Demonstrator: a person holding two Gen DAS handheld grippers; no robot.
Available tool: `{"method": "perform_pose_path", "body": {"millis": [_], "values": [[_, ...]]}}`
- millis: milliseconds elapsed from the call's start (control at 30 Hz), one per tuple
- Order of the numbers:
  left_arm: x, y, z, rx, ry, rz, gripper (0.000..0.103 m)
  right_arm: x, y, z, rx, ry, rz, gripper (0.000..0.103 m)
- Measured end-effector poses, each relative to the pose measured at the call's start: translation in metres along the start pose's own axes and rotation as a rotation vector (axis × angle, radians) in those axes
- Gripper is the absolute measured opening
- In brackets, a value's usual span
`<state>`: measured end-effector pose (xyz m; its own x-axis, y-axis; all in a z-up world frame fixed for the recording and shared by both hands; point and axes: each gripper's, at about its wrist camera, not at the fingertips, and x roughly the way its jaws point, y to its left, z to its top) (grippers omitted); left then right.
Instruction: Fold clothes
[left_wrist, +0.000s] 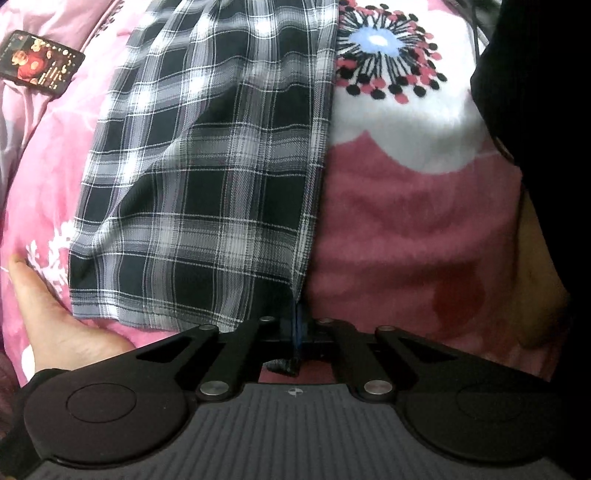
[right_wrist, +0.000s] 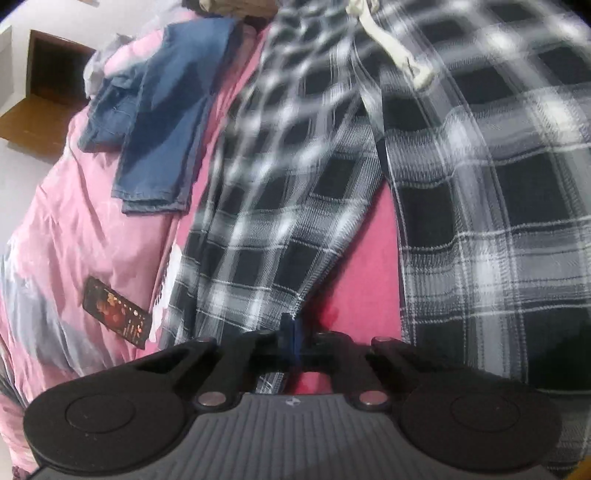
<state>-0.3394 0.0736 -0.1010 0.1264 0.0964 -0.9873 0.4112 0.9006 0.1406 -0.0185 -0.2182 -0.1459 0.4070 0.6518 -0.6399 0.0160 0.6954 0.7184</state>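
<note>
Closest to the left wrist lens, the left gripper (left_wrist: 295, 325) has its fingers pinched together on the hem corner of the plaid trousers (left_wrist: 207, 177), which run straight ahead of the fingers over a pink blanket (left_wrist: 406, 229) with a white patch and a dotted flower print. Only this view shows a bare foot (left_wrist: 55, 317), lying left of the fingers against the plaid leg's edge, and a phone (left_wrist: 38, 59) far ahead to the left on the pink bedcover (left_wrist: 48, 155).

Nearest the right wrist lens, the right gripper (right_wrist: 291, 332) likewise has its fingers closed on a hem corner of the plaid trousers (right_wrist: 280, 221). Here both legs are visible, one rising ahead-left of the fingers and one to the right, with a white drawstring (right_wrist: 391, 44) dangling far ahead; the upper cloth is blurred. Only this view shows folded blue jeans (right_wrist: 166, 110) well ahead to the left on the bed, with the phone (right_wrist: 116, 314) close to the left of the fingers.
</note>
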Motion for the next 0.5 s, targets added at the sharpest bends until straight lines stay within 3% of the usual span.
{"method": "perform_pose_path", "body": {"millis": [167, 367, 500], "values": [[0.004, 0.007, -0.005, -0.002, 0.01, -0.01, 0.0, -0.006, -0.009, -0.011, 0.009, -0.013, -0.072, 0.0], [0.006, 0.007, -0.01, -0.014, 0.032, -0.056, 0.0, -0.006, -0.009, -0.012, 0.018, -0.024, -0.071, 0.001], [0.008, 0.007, -0.014, -0.022, 0.046, -0.087, 0.0, -0.021, 0.004, -0.017, -0.046, -0.086, -0.13, 0.003]]}}
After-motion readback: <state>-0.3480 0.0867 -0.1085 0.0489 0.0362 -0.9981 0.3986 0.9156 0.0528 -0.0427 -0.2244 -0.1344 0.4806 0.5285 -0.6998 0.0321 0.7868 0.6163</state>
